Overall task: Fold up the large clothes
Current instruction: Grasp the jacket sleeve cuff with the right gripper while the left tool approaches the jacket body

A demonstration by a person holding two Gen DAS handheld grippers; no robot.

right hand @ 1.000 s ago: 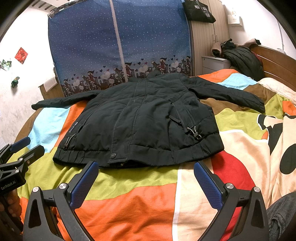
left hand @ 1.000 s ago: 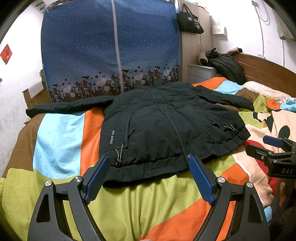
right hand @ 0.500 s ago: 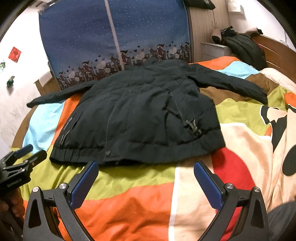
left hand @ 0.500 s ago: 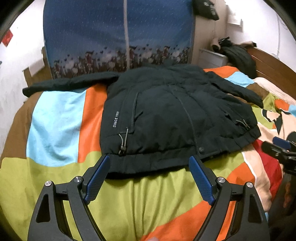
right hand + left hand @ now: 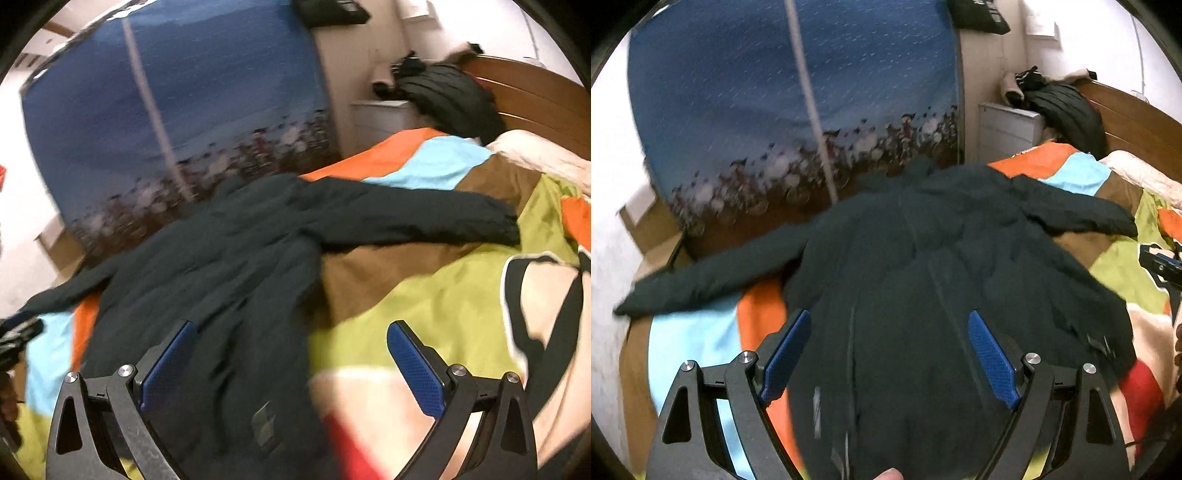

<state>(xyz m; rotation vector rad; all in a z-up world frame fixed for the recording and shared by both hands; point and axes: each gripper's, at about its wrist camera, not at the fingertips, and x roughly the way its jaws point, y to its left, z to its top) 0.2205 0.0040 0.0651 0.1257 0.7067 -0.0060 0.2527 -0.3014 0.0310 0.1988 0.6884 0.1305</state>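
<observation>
The dark jacket (image 5: pixel 923 280) lies spread flat on the bed's patchwork quilt (image 5: pixel 436 295), collar toward the blue wardrobe cover (image 5: pixel 775 103), both sleeves stretched out to the sides. My left gripper (image 5: pixel 890 354) hangs over the jacket's lower body, jaws wide apart and holding nothing. My right gripper (image 5: pixel 291 369) hangs over the jacket's right edge, half above the quilt, jaws also apart and empty. Both views are blurred.
</observation>
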